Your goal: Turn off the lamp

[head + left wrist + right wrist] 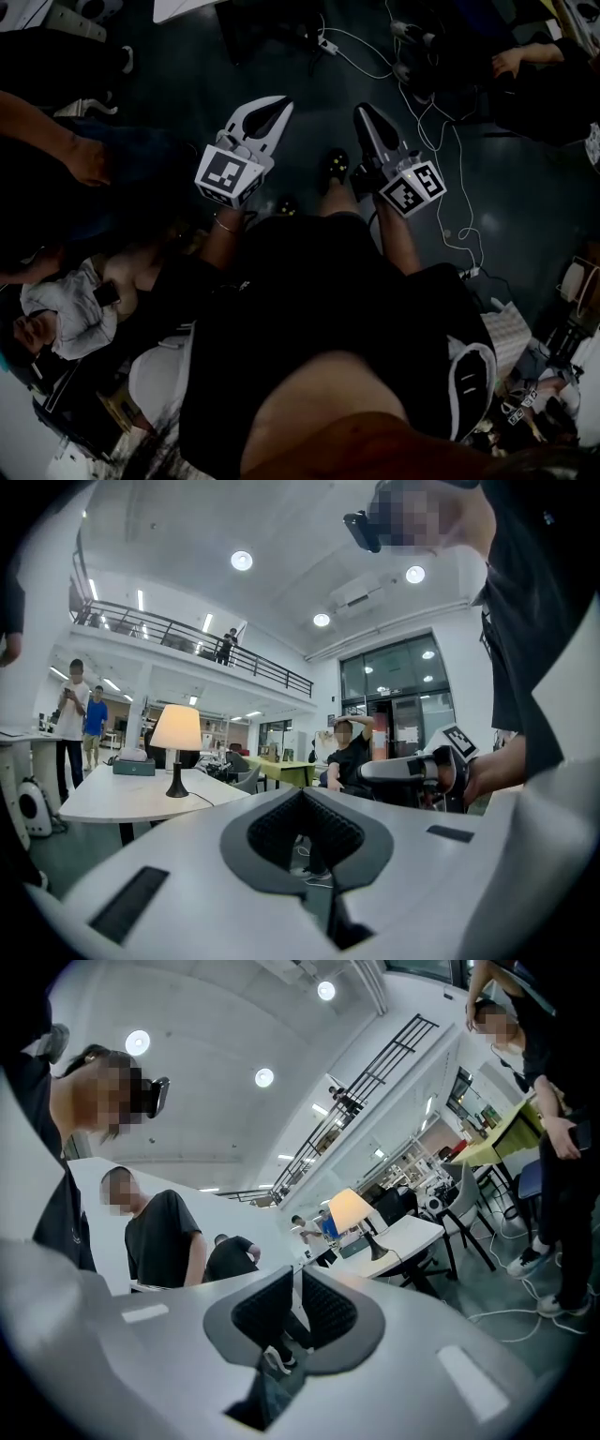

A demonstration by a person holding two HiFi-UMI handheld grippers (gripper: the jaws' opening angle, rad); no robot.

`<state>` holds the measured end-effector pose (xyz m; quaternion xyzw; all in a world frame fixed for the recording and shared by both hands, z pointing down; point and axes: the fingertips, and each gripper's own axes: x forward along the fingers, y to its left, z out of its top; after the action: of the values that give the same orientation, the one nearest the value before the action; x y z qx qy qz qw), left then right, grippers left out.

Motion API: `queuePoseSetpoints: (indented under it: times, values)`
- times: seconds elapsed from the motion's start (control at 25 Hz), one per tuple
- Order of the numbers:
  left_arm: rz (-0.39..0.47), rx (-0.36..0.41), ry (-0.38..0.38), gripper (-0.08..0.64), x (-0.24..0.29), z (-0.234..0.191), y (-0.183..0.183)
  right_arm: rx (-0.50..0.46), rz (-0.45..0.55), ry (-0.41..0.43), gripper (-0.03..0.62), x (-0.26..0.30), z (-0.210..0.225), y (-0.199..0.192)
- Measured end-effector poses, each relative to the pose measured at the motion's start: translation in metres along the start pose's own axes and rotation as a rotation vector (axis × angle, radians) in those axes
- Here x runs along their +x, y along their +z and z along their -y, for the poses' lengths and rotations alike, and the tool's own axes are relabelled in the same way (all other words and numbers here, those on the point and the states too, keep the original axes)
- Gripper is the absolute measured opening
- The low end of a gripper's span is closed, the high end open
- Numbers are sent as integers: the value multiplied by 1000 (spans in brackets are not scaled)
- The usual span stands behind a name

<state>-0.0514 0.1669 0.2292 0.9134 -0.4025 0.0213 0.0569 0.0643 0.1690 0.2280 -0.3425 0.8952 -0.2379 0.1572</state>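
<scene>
The lamp, with a glowing cream shade on a thin dark stem, stands lit on a white table some way off, left of my left gripper. That gripper is shut with nothing between its tips. In the right gripper view the lamp sits on the same table, beyond and right of my right gripper, which is shut and empty. In the head view both grippers, left and right, are held out side by side over the dark floor, far from the lamp.
A grey box lies on the table behind the lamp. A seated person and a yellow-green table are beyond it. People stand at the left. White cables trail over the floor ahead.
</scene>
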Motion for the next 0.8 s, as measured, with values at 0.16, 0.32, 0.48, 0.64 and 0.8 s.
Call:
queuePoseSetpoints:
  times: [0.16,0.32,0.48,0.64,0.8]
  values:
    - [-27,11,50,8,26,-15,0,10,-26,23,3,17,30,9]
    - [-18,-10,73,8,57,-25,0,19,-43,41,12,31,61,22]
    - [-6,-6,87,8,92,-33,3,28,-53,67,17,44,90,34]
    - [-20,0,103,8,124,-36,2,29,-68,76,21,49,118,47]
    - [-32,10,125,8,153,-39,7,30,-81,90,25,54,144,63]
